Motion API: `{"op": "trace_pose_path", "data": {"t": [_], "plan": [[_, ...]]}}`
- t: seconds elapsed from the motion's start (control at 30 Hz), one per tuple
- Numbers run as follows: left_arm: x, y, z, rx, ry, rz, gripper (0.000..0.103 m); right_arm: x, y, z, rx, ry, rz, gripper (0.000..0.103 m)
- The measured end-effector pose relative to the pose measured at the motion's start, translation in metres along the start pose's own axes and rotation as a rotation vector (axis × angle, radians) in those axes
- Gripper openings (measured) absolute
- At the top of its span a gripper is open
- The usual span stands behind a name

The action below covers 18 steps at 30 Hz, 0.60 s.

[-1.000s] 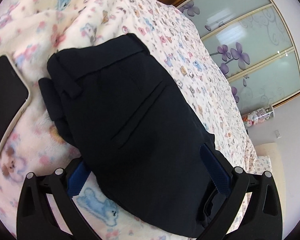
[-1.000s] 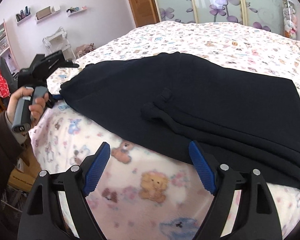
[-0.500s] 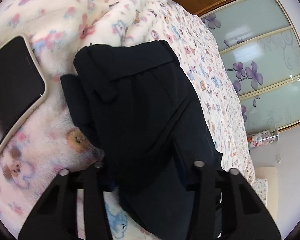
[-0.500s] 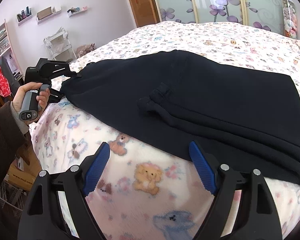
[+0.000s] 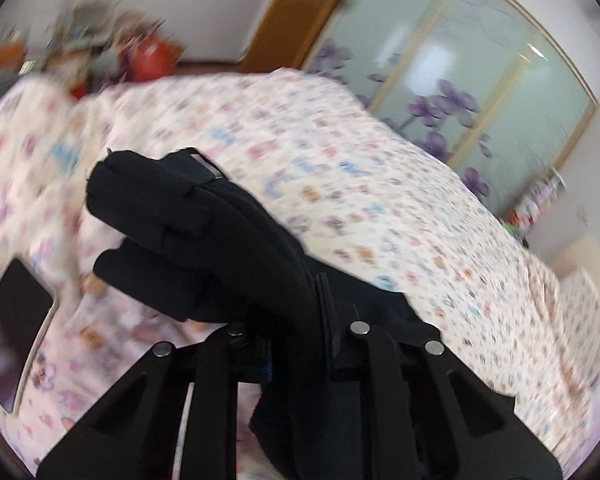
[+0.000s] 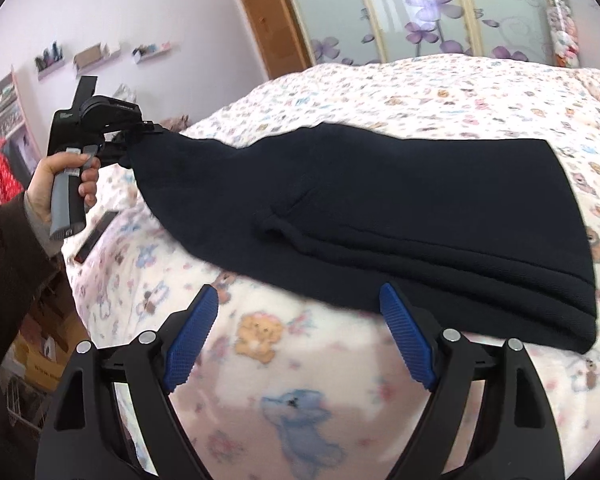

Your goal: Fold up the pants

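The black pants [image 6: 380, 208] lie folded lengthwise across the bed. My left gripper [image 5: 292, 320] is shut on the pants' left end [image 5: 188, 224] and holds it lifted off the bed; in the right wrist view this gripper [image 6: 136, 136] shows at the far left with cloth hanging from it. My right gripper [image 6: 296, 332] is open and empty, just above the blanket short of the pants' near edge. Its blue pads [image 6: 192, 332] touch nothing.
The bed carries a cream blanket with a cartoon animal print [image 6: 292, 412]. A dark phone [image 5: 16, 320] lies on the blanket at the left; it also shows in the right wrist view [image 6: 96, 236]. Sliding wardrobe doors [image 6: 440, 8] stand behind the bed. Shelves and clutter [image 6: 4, 136] are at the left.
My left gripper closed on the pants' left end and raised it off the bed. My right gripper stayed open in nearly the same place.
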State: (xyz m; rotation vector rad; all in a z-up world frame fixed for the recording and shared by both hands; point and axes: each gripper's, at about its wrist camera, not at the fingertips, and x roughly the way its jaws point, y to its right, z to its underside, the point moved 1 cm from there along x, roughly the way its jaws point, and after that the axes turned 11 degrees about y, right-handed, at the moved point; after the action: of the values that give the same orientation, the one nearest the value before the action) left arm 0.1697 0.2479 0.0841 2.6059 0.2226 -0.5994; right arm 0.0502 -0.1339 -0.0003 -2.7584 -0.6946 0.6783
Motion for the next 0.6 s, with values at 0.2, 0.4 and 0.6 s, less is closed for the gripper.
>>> {"op": "trace_pose_path", "data": {"t": [0.2,0.4,0.6], "plan": [[-0.021,0.097,0.014,0.264,0.066,0.128,0.016,-0.022,0.033,-0.015,0.082,0.064,0.06,0.086],[-0.047,0.195,0.073,0.482,0.047,0.354,0.016,-0.047,0.073,-0.025,0.116,0.136,0.216,0.086],[-0.047,0.241,0.157,0.566,-0.14,0.552,0.016,-0.075,0.122,-0.026,0.178,0.201,0.482,0.088]]}}
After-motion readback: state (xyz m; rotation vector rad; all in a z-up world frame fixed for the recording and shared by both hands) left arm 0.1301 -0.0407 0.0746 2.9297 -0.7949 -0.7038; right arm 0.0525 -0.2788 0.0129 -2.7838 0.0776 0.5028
